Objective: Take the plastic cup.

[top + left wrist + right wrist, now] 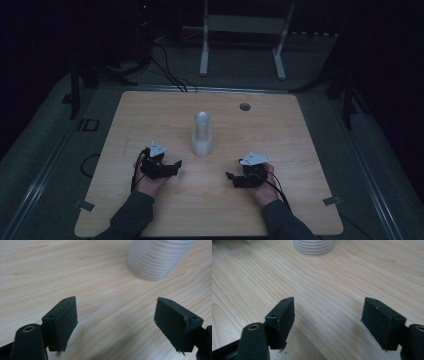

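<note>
High view overlooks the table [150, 210]; both gripper views skim it closely.

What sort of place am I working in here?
Probably a lab or recording room: a bare wooden table with a cable hole, loose cables on the floor behind, a white frame stand, and dim lighting.

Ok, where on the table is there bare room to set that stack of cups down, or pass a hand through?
Bare wood borders the stack of cups all round. The widest free patches lie behind it toward the cable hole, and along the table edges left and right. In front, the strip between the open left gripper and the open right gripper is free but narrower.
</note>
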Tool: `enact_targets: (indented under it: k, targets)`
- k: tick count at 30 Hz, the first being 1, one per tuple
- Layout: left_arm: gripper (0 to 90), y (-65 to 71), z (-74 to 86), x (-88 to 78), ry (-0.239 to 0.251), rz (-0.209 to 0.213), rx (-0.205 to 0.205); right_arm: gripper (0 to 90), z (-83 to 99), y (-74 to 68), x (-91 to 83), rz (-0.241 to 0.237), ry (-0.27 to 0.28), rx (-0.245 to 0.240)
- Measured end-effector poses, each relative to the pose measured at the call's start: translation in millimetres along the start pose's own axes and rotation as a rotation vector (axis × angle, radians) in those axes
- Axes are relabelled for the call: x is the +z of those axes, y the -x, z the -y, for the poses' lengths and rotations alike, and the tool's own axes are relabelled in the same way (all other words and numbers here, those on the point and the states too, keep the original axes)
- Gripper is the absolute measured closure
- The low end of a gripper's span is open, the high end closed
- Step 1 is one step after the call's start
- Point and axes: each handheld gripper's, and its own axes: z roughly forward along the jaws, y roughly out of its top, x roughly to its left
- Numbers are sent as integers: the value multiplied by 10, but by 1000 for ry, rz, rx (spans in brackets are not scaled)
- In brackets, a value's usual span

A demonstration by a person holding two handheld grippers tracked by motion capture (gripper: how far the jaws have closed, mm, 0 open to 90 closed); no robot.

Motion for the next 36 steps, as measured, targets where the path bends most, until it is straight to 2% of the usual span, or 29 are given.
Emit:
enact_targets:
  k: [5, 9, 15, 19, 30, 35, 36]
  targets:
    - [197, 22, -11, -19, 18, 23, 14, 268, -12, -27, -31, 9, 19, -4]
    - [211, 18, -10, -14, 10, 33, 11, 268, -21, -42, -35, 14, 17, -14]
    - [237, 17, -36, -51, 32, 50, 7, 268, -72, -114, -13, 12, 0, -57]
    - [256, 39, -59, -107, 50, 69, 11, 269, -146, -188, -20, 0, 9, -79]
    - [281, 41, -261, -270, 94, 118, 42, 269, -414, -271, -5, -2, 26, -124]
    - [283, 20, -382, -316, 106, 117, 62, 271, -513, -261, 22, -31, 38, -103]
    - [283, 21, -411, -324, 107, 117, 65, 308, -533, -265, 28, -37, 43, -103]
